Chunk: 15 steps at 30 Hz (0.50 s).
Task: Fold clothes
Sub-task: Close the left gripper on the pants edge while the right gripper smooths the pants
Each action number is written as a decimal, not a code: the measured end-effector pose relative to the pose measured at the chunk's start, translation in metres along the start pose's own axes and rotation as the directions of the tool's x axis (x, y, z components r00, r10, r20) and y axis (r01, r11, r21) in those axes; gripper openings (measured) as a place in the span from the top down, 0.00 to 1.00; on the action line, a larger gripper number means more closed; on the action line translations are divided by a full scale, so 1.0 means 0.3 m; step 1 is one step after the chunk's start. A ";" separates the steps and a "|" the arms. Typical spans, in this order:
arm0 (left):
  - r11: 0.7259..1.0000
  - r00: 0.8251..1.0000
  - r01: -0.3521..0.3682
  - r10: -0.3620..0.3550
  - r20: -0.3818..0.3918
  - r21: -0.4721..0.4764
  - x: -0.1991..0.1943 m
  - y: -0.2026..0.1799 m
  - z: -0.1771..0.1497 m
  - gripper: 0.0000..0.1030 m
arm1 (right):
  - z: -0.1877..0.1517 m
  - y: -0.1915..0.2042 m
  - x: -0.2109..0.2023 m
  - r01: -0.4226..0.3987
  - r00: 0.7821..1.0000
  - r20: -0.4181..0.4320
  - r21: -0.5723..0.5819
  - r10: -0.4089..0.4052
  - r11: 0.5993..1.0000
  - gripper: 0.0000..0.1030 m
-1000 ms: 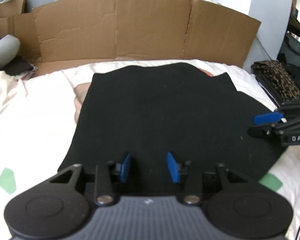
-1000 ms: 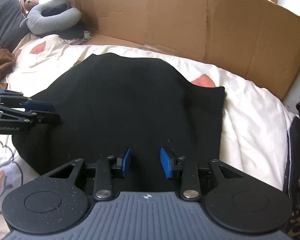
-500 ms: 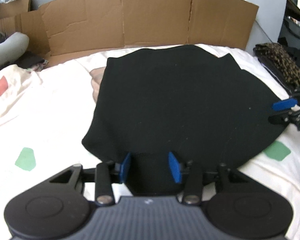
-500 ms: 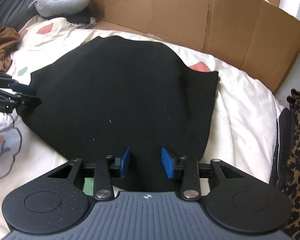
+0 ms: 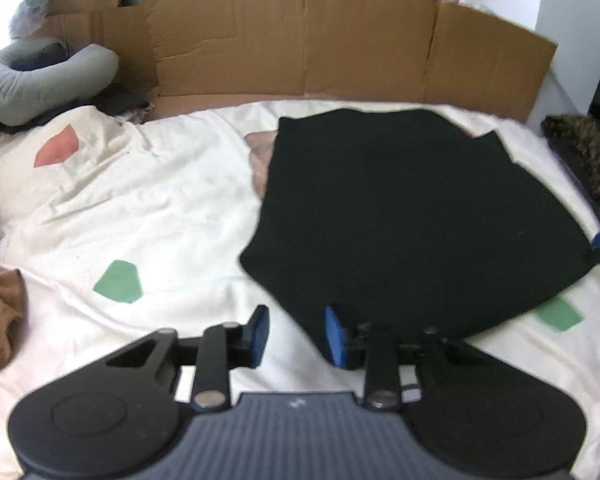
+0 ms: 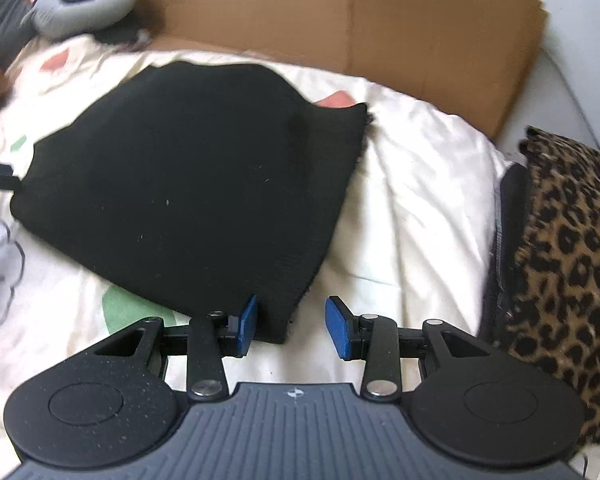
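A black garment (image 5: 412, 216), folded flat, lies on the white bed sheet (image 5: 148, 208). My left gripper (image 5: 296, 332) sits at its near left corner. The jaws are closing, with only the cloth's edge beside the right pad and mostly sheet between them. In the right wrist view the garment (image 6: 196, 168) spreads up and to the left. My right gripper (image 6: 292, 324) stands open at the near right corner, and the cloth's corner lies loose between the pads, next to the left one. Each gripper shows at the far side edge of the other's view.
A cardboard wall (image 5: 300, 40) closes off the back of the bed. A grey neck pillow (image 5: 40, 76) lies at the back left and a brown cloth (image 5: 0, 320) at the left edge. A leopard-print fabric pile (image 6: 568, 248) sits close on the right.
Both grippers have drawn back from over the garment to its near corners. The left one has also shifted left and its jaws have narrowed. The garment has stayed flat.
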State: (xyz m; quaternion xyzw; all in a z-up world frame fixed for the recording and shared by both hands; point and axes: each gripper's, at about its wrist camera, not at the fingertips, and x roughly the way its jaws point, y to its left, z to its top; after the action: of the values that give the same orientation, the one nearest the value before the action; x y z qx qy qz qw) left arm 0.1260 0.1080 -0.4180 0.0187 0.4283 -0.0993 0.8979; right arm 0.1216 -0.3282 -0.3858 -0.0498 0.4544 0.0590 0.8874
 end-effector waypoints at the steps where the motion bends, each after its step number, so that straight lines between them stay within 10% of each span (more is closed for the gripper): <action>1: 1.000 1.000 0.012 -0.012 0.005 -0.005 -0.008 -0.011 0.005 0.70 | 0.002 0.004 -0.012 -0.007 1.000 0.004 0.003 0.007 1.000 0.57; 15: 0.990 0.990 0.139 -0.139 0.000 -0.013 0.049 -0.211 0.021 0.79 | 0.046 0.135 -0.016 -0.088 0.996 0.030 0.008 0.088 0.996 0.58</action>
State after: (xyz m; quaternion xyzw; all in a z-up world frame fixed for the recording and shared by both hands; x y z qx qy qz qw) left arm 0.1273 0.0428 -0.4221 -0.0167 0.4294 -0.1588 0.8889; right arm 0.1238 -0.2864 -0.3753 -0.0246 0.4433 0.0966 0.8908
